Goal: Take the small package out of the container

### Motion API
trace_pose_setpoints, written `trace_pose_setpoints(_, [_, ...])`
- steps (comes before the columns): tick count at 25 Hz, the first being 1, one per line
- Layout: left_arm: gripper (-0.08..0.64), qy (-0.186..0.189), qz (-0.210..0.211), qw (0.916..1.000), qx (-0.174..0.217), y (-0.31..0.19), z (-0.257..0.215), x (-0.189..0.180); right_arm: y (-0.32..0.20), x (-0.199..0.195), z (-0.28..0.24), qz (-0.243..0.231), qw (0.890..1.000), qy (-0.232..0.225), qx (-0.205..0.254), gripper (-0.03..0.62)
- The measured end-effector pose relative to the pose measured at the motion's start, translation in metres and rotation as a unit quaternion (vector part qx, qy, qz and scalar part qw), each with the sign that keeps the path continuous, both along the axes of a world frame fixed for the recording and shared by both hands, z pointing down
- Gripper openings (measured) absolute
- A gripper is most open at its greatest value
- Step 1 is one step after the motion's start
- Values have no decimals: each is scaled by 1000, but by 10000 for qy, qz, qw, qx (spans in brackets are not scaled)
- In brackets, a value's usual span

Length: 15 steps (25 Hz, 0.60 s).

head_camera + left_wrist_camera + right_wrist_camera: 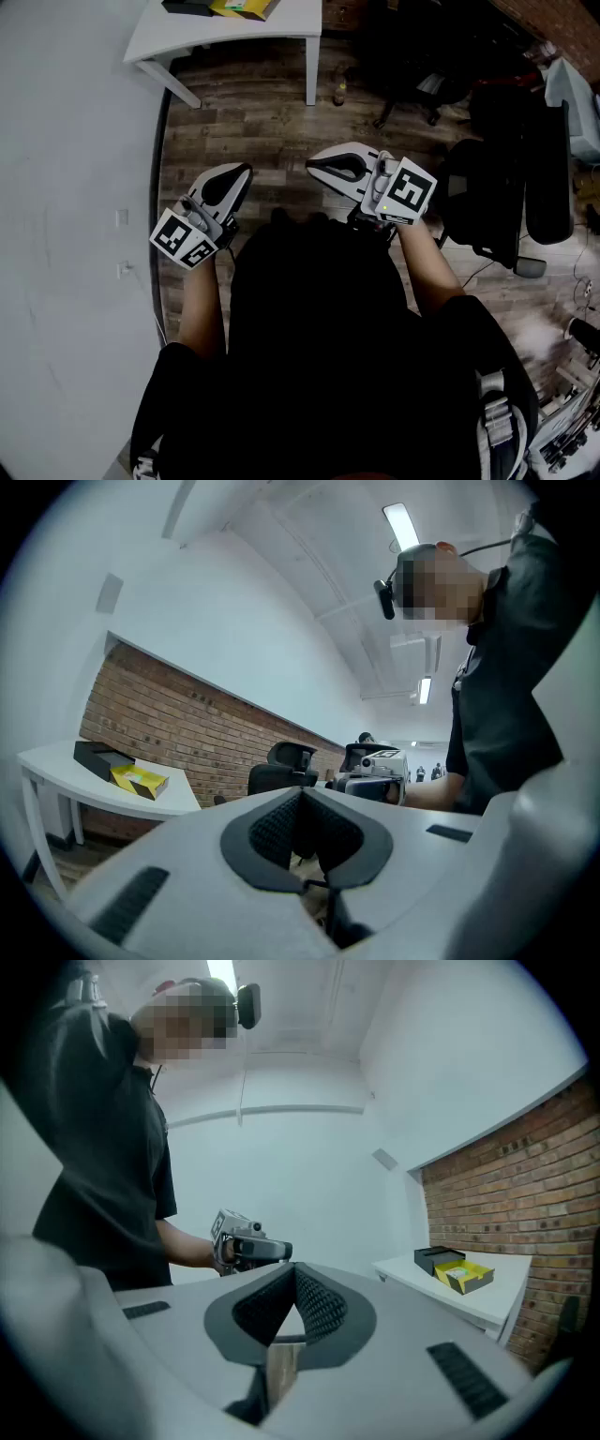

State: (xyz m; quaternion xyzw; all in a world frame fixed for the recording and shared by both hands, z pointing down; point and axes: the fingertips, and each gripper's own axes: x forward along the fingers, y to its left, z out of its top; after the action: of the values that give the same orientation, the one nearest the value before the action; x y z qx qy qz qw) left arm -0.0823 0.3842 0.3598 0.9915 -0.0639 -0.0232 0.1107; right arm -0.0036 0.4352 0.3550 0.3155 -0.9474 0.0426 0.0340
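Closest in, the left tool [302,801] and the right tool [292,1275] are both clenched with nothing between the jaws. They are held level in front of the person's body, pointing roughly toward each other. Neither can take anything as it stands. If one arrives at the container in this state, its tip is likely to shove the container instead of entering it.

Farther out lies bare wooden floor [253,122]. A small bottle [339,92] stands on it beside a table leg, and dark office chairs [506,187] crowd the right side. A foot or a swinging tool could catch any of these on the approach.

Farthest away is the white table [234,30], well apart from both tools. On it are the open yellow container [466,1277] and, just beside it, a black box [436,1258]. Something pale lies in the container and is probably the small package, though it is too small to make out. The container looks light and sits near the table edge. A grip taken from the side could drag it, tip it, or lift it along with the package. A wide tool could also knock the black box.
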Motion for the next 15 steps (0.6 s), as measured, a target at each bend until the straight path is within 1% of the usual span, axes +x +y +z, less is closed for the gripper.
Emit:
trace_pose_setpoints(6, [15, 2, -48, 10000, -39, 8, 3, 3, 4, 8, 1, 43, 9999, -89, -21, 6])
trace_pose_setpoints(10, [15, -17, -87, 9999, -56, 11, 6, 6, 4, 17, -1, 168, 9997, -116, 126, 6])
trace_pose_setpoints(15, [15, -36, -147, 9999, -62, 10, 7, 10, 3, 22, 1, 96, 9999, -63, 117, 6])
